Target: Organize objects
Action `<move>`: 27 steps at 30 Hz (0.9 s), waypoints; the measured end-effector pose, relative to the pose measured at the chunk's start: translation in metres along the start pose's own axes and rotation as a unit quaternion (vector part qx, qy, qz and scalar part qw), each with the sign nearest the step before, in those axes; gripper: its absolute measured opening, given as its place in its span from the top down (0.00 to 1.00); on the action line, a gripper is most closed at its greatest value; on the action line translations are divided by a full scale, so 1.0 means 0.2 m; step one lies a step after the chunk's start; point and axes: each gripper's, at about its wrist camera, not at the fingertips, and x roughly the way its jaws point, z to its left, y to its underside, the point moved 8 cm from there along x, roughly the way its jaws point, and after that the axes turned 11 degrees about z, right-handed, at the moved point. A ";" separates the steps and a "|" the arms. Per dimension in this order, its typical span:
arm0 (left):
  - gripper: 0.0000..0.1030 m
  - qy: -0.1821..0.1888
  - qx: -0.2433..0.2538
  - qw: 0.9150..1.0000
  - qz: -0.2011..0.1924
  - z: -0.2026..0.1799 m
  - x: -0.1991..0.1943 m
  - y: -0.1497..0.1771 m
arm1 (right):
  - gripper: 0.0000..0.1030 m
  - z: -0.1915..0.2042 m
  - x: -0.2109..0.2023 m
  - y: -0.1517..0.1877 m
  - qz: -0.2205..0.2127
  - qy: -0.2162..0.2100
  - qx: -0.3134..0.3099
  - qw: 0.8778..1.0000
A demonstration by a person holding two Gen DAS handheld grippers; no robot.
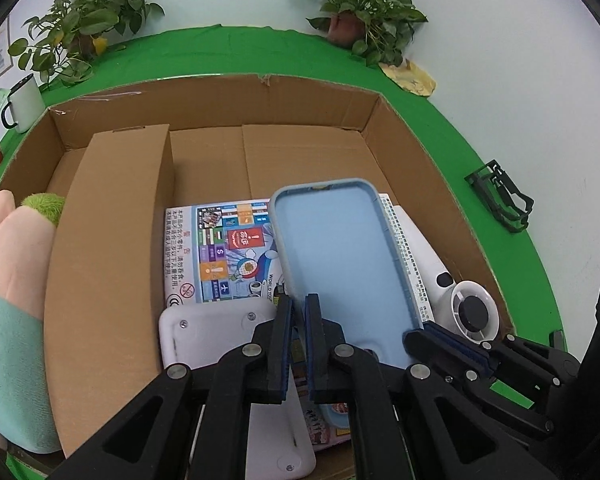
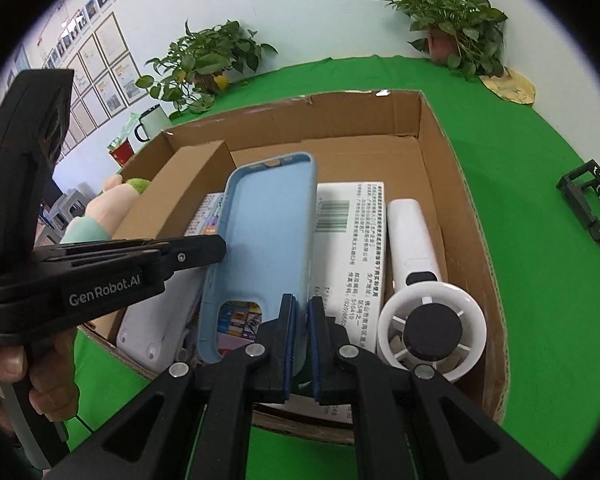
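A light-blue phone case [image 1: 340, 264] hangs tilted over the open cardboard box [image 1: 220, 96], its hollow side facing the cameras. My left gripper [image 1: 299, 312] is shut on the case's lower left edge. In the right wrist view its tip [image 2: 220, 248] meets the left side of the case [image 2: 264, 232]. My right gripper [image 2: 302, 312] is shut on the case's right edge near the camera cut-out. It also shows in the left wrist view [image 1: 416, 334], clamping the lower right corner. Under the case lie a colourful game box [image 1: 220, 252] and a white barcoded box [image 2: 352, 248].
In the box are a white handheld fan [image 2: 432, 332], a white screwed device [image 1: 208, 332] and a tall inner cardboard piece [image 1: 108, 240]. A plush toy [image 1: 12, 260] sits at the left. A black frame [image 1: 500, 196], a mug [image 1: 24, 100] and potted plants [image 1: 364, 16] stand on the green cloth.
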 end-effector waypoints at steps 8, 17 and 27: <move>0.88 0.011 0.012 1.000 0.006 -0.01 -0.04 0.06 | 0.91 0.00 0.05 0.02 0.017 -0.013 0.010 1.000; 0.28 -0.078 0.006 0.980 -0.185 0.24 -0.58 0.24 | 0.68 0.03 -0.03 0.03 -0.031 0.005 -0.001 1.000; 0.00 -0.202 -0.034 0.933 -0.294 0.47 -0.62 0.64 | 0.10 0.28 -0.22 0.19 -0.215 0.103 -0.050 0.970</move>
